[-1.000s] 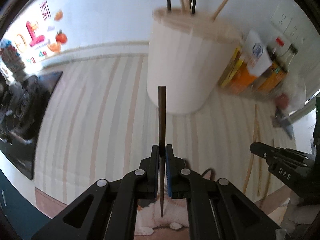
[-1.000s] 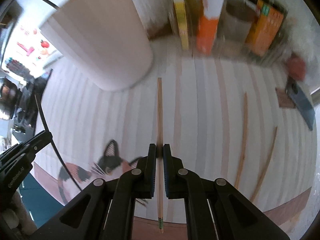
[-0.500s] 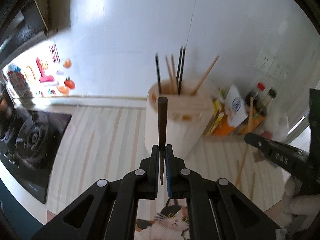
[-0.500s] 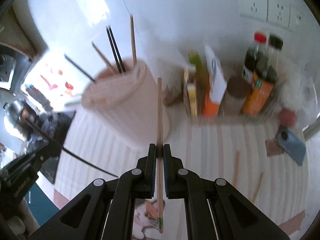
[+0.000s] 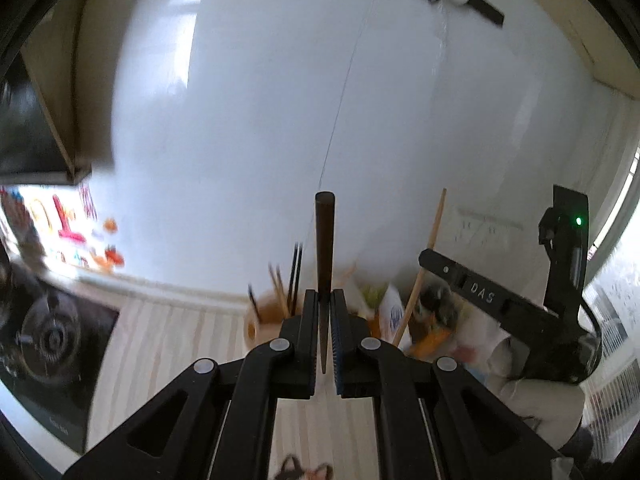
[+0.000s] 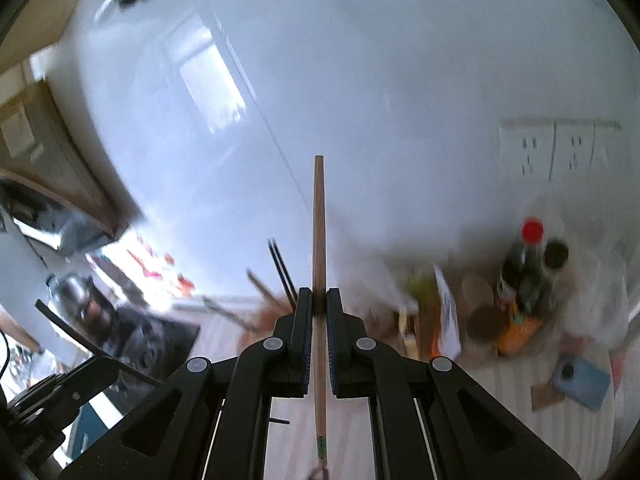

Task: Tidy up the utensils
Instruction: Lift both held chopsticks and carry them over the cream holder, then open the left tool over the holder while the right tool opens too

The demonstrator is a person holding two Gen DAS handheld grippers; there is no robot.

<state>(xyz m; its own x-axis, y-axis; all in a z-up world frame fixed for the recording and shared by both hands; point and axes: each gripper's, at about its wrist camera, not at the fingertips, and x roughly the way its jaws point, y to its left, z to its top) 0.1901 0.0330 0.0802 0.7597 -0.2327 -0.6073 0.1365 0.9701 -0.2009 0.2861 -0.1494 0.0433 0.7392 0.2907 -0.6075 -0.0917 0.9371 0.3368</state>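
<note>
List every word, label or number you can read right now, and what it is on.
"DAS": on the right gripper, along its finger.
White packet: blue print, blurred.
Bottles: labels blurred.
Wall stickers: bright shapes, unreadable.
Nothing else legible.

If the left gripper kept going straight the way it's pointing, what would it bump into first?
Probably the chopstick holder, which sits just beyond the left gripper clamped on a dark chopstick. Depth is blurry, so it might pass over the holder and reach the white wall.

Right of the jaws and beyond them, two dark bottles (image 6: pixel 528 272), one red-capped, stand below wall sockets (image 6: pixel 556 152); a blue phone (image 6: pixel 580 380) lies nearer; a stove burner (image 5: pixel 48 340) sits far left.
</note>
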